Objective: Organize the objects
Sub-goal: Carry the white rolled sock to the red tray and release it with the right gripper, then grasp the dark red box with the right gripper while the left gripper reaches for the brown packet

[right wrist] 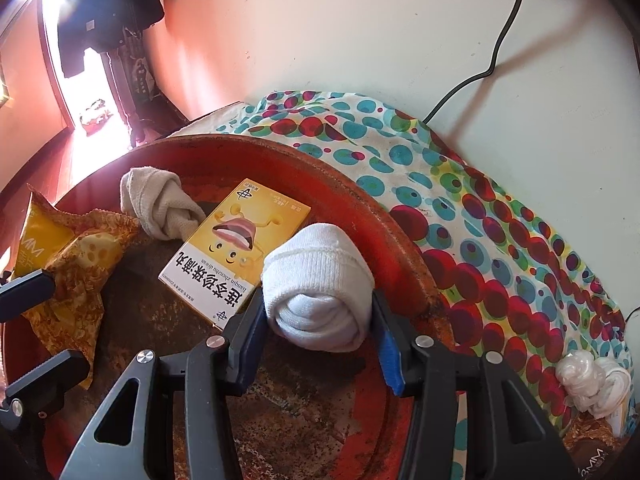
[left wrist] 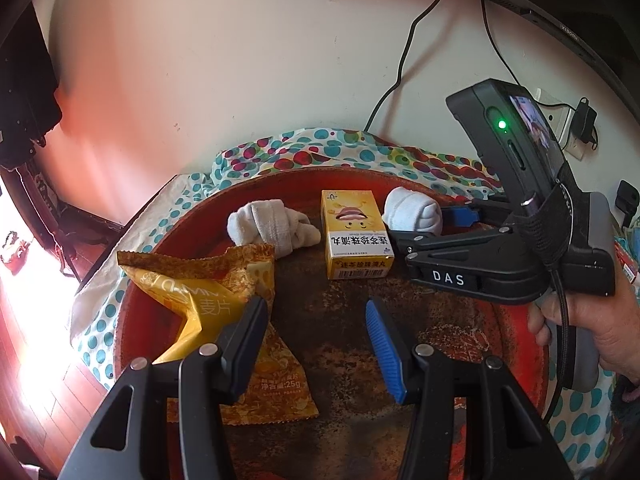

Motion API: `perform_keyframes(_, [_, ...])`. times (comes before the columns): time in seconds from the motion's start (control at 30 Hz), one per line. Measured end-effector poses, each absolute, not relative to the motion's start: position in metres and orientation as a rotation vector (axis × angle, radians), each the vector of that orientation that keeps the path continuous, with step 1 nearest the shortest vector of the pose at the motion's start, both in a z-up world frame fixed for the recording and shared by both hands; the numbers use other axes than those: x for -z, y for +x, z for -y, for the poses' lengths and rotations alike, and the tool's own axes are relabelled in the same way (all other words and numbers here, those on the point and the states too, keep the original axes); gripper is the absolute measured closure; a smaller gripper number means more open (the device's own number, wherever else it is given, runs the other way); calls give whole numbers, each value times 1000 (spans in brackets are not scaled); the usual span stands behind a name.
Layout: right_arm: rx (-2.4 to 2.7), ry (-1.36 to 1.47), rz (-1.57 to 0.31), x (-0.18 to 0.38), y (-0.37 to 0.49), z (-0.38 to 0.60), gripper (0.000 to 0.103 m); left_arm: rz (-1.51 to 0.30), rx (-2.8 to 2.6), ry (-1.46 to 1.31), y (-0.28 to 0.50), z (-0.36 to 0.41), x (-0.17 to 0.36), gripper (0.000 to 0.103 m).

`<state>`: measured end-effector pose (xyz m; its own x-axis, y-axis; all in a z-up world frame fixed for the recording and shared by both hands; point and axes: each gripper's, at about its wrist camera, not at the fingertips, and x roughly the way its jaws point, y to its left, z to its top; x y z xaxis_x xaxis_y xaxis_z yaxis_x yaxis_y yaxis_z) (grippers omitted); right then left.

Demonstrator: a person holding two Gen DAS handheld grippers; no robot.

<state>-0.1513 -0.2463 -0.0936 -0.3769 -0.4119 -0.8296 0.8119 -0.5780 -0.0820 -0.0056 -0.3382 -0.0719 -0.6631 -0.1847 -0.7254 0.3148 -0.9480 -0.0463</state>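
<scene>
A worn red round tray (left wrist: pixel 516 332) (right wrist: pixel 340 188) holds a yellow medicine box (left wrist: pixel 354 234) (right wrist: pixel 236 248), a knotted cream sock (left wrist: pixel 272 228) (right wrist: pixel 164 204), a yellow snack packet (left wrist: pixel 224 304) (right wrist: pixel 76 268) and a rolled white sock (left wrist: pixel 412 210) (right wrist: pixel 320 292). My right gripper (right wrist: pixel 320 320) (left wrist: pixel 430 226) is shut on the rolled white sock at the tray's right rim. My left gripper (left wrist: pixel 316 344) is open and empty, low over the tray, its left finger over the snack packet.
A dotted cloth (right wrist: pixel 500 240) (left wrist: pixel 304 152) lies under the tray. Another white knotted sock (right wrist: pixel 592 380) lies on the cloth at the right. A wall with a black cable (right wrist: pixel 492 52) stands behind. A monitor (left wrist: pixel 560 12) hangs above.
</scene>
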Motion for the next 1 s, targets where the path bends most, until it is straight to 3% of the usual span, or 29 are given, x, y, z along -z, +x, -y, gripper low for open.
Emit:
perform_keyframes(0.03, [2015,1027,-633,94,-151,245,54,-244,2626,1121,-6,338,72,50])
perform_keyframes(0.1, [2036,1011,-644,91,-148,242,36,-240,2627,1124,-6,337,72,50])
perform_keyframes(0.17, [2053,980,-638,85,-144,236,31,-237,2630,1123,-6,335,72,50])
perform_keyframes(0.43, [2120,893,-439,41,-120,168,29,-213,2646,1127,-6,324,71,50])
perform_keyframes(0.6, [2174,821,-304,11,-102,80,18,-187,2645,1141,-9,318,73,50])
perform_keyframes(0.8, [2379,756,-403,4,-112,-27,18,-170,2662,1144,-12,308,72,50])
perform_keyframes(1.0, [2471,921,-464,38,-158,-117,18,-136,2686,1149,-13,298,70,50])
